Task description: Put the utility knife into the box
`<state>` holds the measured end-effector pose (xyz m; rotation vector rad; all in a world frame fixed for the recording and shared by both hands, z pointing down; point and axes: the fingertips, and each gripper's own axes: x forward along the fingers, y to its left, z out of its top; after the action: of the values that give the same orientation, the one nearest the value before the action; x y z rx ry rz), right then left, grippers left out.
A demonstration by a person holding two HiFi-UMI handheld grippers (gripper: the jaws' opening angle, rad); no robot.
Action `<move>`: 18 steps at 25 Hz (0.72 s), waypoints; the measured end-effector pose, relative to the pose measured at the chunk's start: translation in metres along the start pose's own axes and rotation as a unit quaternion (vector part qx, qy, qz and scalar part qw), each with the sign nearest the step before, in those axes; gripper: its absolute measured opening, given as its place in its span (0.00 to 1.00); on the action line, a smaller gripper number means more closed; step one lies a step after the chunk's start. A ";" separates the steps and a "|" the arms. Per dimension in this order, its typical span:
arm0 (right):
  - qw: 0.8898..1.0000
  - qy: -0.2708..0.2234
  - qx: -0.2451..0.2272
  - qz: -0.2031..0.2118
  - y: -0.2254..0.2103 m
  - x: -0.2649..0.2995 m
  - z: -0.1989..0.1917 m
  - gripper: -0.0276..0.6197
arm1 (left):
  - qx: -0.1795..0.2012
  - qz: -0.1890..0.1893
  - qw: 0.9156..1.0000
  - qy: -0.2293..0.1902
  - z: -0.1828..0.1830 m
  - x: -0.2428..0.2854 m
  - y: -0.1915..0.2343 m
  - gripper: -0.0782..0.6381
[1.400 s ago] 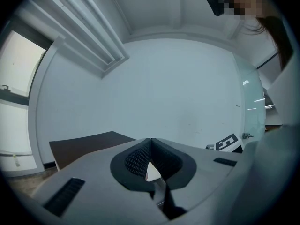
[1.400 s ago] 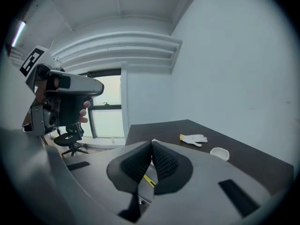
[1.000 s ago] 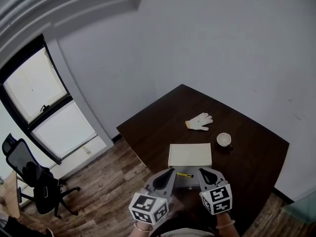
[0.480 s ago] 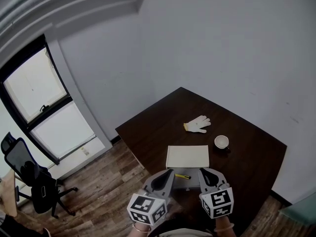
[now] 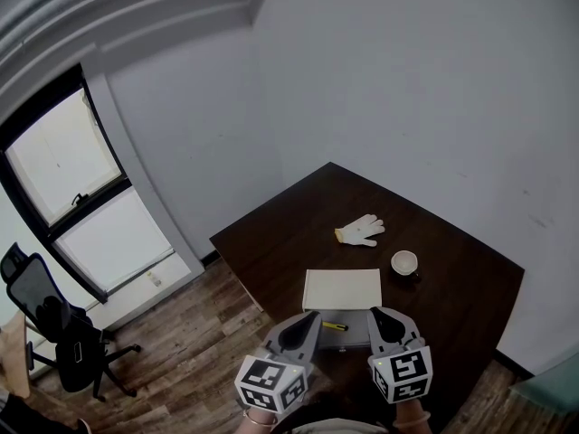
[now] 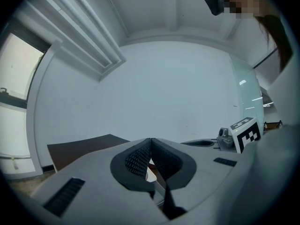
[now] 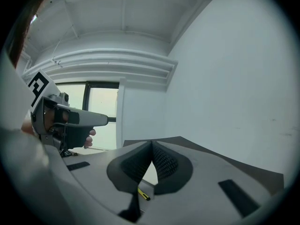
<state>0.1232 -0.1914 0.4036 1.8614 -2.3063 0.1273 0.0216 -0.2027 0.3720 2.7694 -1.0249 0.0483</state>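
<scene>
Left gripper: held over the near edge of the counter, jaws pressed together, nothing between them.
Knife: lying flat between the two grippers, on a grey patch just in front of the white box. Whether that patch belongs to the box cannot be told.
Right gripper: held level with the left one, jaws likewise closed and empty.
Risk, closed jaws: unless the jaws are parted first, the knife would probably be pushed rather than taken. It could then be slid off the near edge, which is close.
Risk, thin body: a slim knife lying flat is likely to be pinched at one end only, so it could be swung or dropped during the lift.
Risk, box: the box could be knocked toward the far edge if a gripper is brought in low against its near side.
Knife axis: laid crosswise, roughly along the box's near side.
Knife pointing: the yellow body is toward the left and a darker end toward the right. The blade end cannot be made out.
</scene>
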 end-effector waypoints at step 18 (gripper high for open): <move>1.000 0.009 0.002 0.000 -0.001 0.006 0.004 0.05 | -0.003 -0.011 1.000 0.021 -0.017 0.010 0.007 0.13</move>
<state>0.1224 -0.1978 0.4008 1.8542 -2.2951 0.1481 0.0253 -0.2116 0.3907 2.7612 -0.9823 0.1006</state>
